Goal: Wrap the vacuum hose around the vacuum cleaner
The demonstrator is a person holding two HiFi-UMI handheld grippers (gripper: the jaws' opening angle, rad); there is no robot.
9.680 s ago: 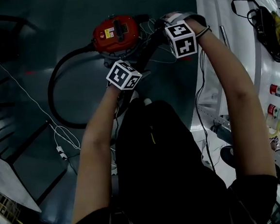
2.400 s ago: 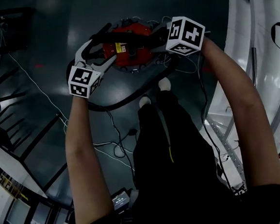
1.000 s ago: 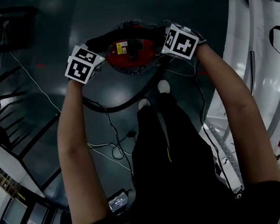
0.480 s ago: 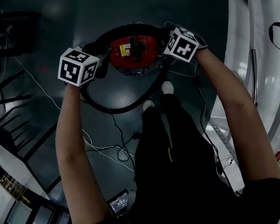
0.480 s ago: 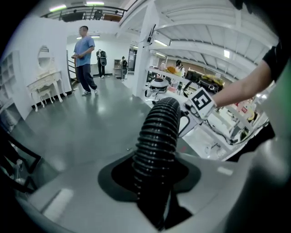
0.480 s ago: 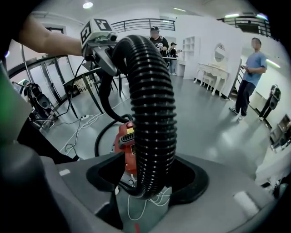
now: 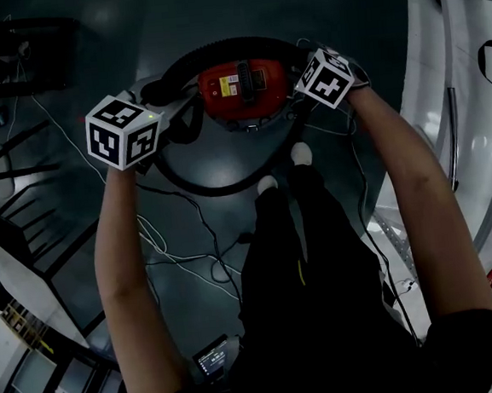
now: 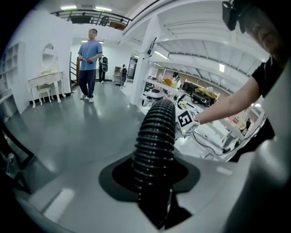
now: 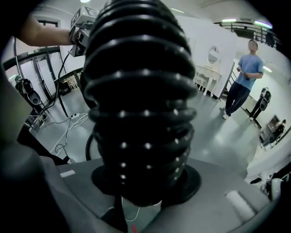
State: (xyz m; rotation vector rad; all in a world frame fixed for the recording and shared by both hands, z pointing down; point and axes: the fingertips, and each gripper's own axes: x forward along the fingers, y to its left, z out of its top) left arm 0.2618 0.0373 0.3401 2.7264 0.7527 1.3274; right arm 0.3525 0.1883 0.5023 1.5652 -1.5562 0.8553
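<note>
- The black hose (image 7: 224, 46) bends like a bow round the far side of the red vacuum cleaner (image 7: 245, 87), which sits on the floor (image 7: 212, 147).
- Another bend of black hose lies on the floor on the near side, between the vacuum cleaner and the person's white shoes (image 7: 301, 153). So the hose makes almost a full ring, with the vacuum cleaner in the middle.
- The far bend runs from side to side. One end goes to the left hand and the other to the right hand.
- The left claw (image 8: 157, 179) has the hose between its jaws. They are narrow and squeeze it. From this claw the hose goes straight ahead and a bit up, toward the other hand.
- The right claw (image 9: 141, 182) has the hose between its jaws too. They have just been closing, and they look like they press on it. Here the hose goes up and away from the claw.
- The right claw is just beside the right side of the vacuum cleaner. The left claw is out to the left, a little apart from it, so the ring looks looser on that side.
- I think the next move turns on that gap. The left part has to come in toward the red body and go down, so the ring sits snug.
- Thin cables (image 7: 178, 249) lie on the floor near the near bend. I think they could get caught.
</note>
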